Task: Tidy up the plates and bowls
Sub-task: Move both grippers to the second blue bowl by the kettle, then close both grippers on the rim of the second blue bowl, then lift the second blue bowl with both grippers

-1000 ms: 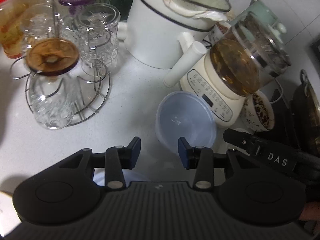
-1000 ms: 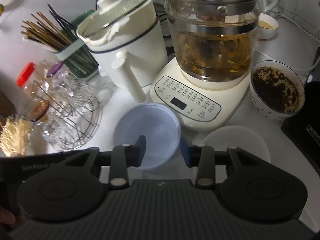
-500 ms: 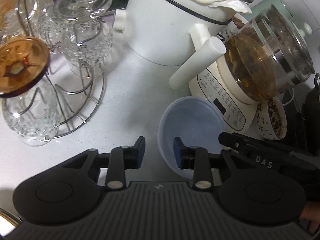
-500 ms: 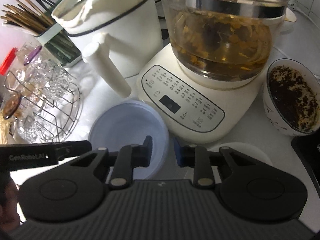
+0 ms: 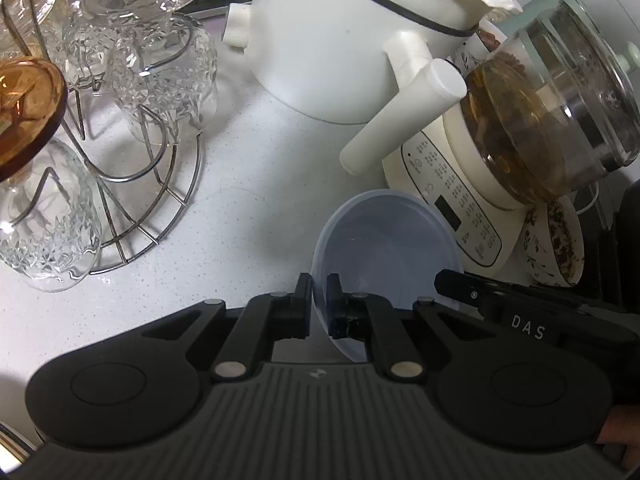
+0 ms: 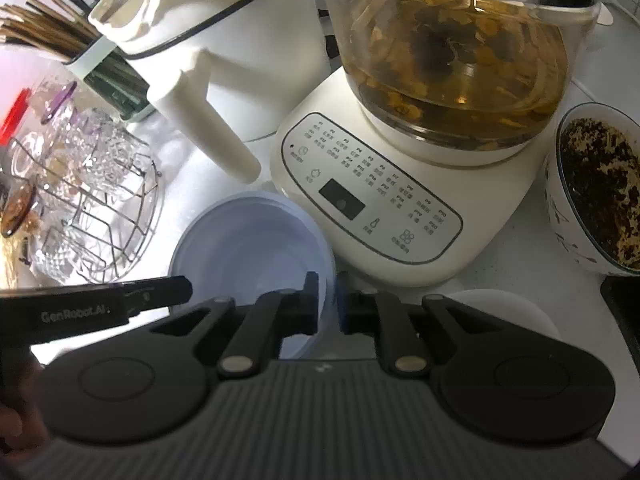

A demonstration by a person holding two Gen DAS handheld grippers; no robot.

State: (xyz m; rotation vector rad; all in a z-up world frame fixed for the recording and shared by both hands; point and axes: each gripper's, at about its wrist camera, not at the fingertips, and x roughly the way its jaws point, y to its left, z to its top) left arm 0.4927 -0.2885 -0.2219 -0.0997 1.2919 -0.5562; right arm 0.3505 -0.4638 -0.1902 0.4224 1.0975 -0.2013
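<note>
A pale blue plastic bowl (image 5: 384, 240) stands on the white counter in front of the kettle base. My left gripper (image 5: 319, 294) is shut on the bowl's left rim, one finger inside and one outside. In the right wrist view the same bowl (image 6: 248, 248) has its right rim pinched by my right gripper (image 6: 327, 294), which is shut on it. A white plate (image 6: 508, 312) lies just right of the bowl, partly hidden behind my right fingers. A patterned bowl (image 6: 592, 188) holding dark tea leaves sits at the far right.
A glass kettle of tea on its cream base (image 6: 372, 204) stands right behind the bowl. A white pot with a long handle (image 5: 400, 116) is beside it. A wire rack of glasses (image 5: 132, 128) fills the left. Chopsticks (image 6: 44, 24) stand at the back.
Both grippers came down and forward to the blue bowl and shut on its rim, left gripper on the left edge, right gripper on the right edge.
</note>
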